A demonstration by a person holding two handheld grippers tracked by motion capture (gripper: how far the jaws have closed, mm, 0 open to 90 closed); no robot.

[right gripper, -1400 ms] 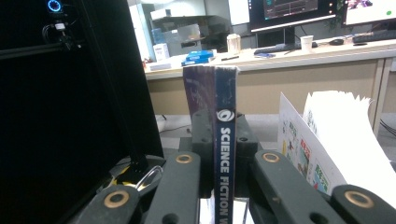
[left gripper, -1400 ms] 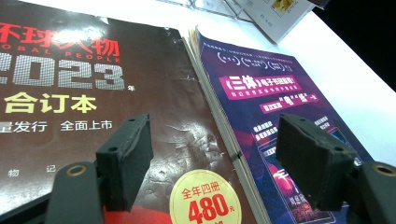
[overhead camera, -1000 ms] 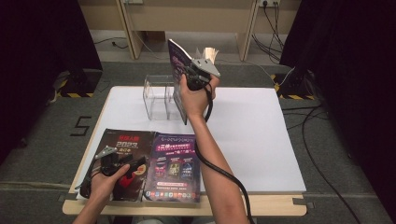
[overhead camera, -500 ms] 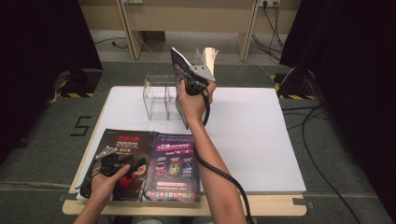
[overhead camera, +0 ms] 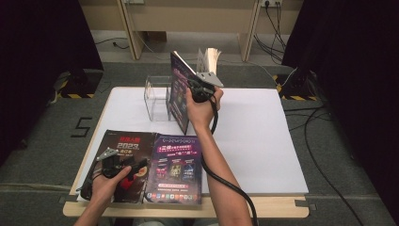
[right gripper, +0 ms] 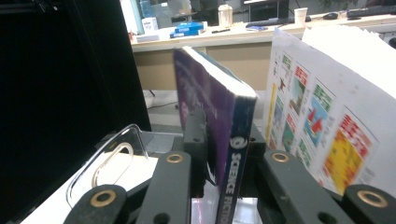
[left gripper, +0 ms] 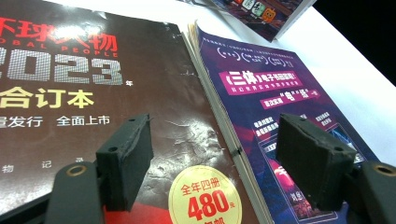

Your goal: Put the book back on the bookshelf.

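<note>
A thick purple magazine stands on edge, spine toward me, just right of a clear acrylic holder. My right gripper is shut on it. In the right gripper view the magazine sits between the jaws of that gripper with both pads against it. Those jaws have just been opening. Its back pages fan out to the right. My left gripper rests low over a dark red magazine. In the left gripper view that gripper is open, with nothing between its pads.
A second purple magazine lies flat beside the dark red one at the front left of the white table. The clear holder stands at the back left. Cables run across the floor on the right.
My right hand has sunk a little with the upright magazine, beside the clear holder. The left hand and the flat magazines have not moved.
</note>
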